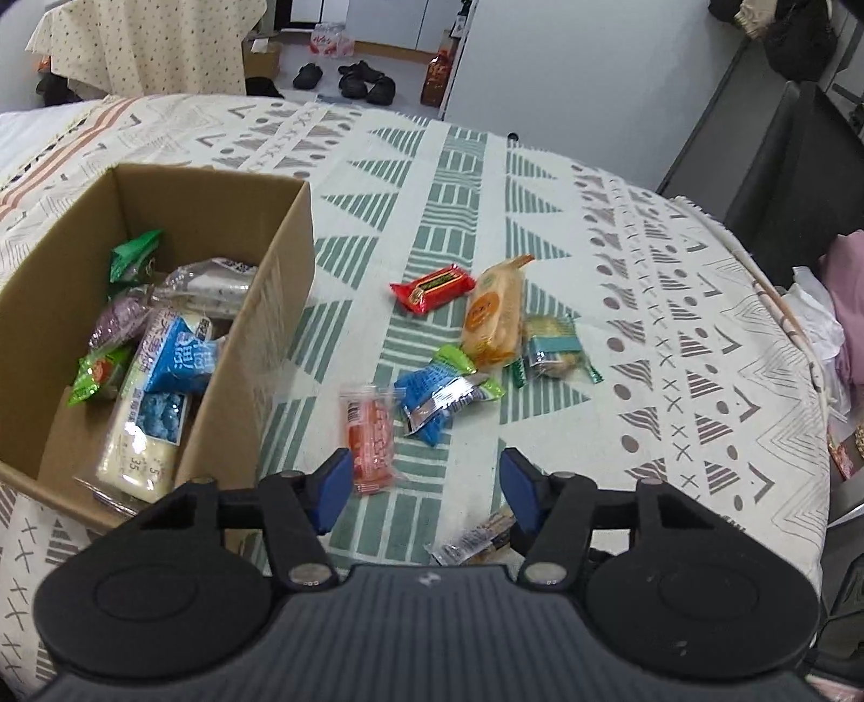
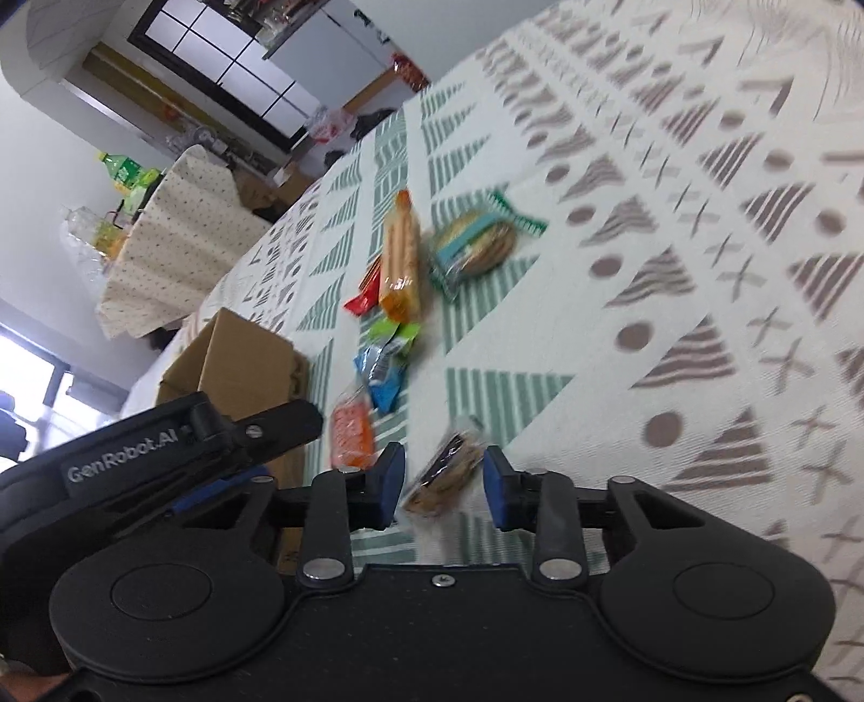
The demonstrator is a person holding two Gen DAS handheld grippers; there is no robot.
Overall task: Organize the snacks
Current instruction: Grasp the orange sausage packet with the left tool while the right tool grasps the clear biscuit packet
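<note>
A cardboard box (image 1: pixel 281 254) at the left holds several wrapped snacks. Loose snacks lie on the patterned tablecloth (image 1: pixel 675 324): a red bar (image 1: pixel 434 286), an orange cracker pack (image 1: pixel 494 313), a round biscuit pack (image 1: pixel 556 345), a blue packet (image 1: pixel 440 399) and a pink-orange packet (image 1: pixel 370 437). My left gripper (image 1: pixel 424 486) is open and empty above the cloth, just right of the pink-orange packet. My right gripper (image 2: pixel 443 486) is open, its jaws on either side of a clear-wrapped brown biscuit pack (image 2: pixel 448 475), which also shows in the left wrist view (image 1: pixel 475 537).
The left gripper's body (image 2: pixel 162 448) sits close at the left of the right wrist view, in front of the box (image 2: pixel 237 362). Beyond the table are shoes (image 1: pixel 362 78) on the floor, a second draped table (image 1: pixel 146 43) and a dark chair (image 1: pixel 794 162).
</note>
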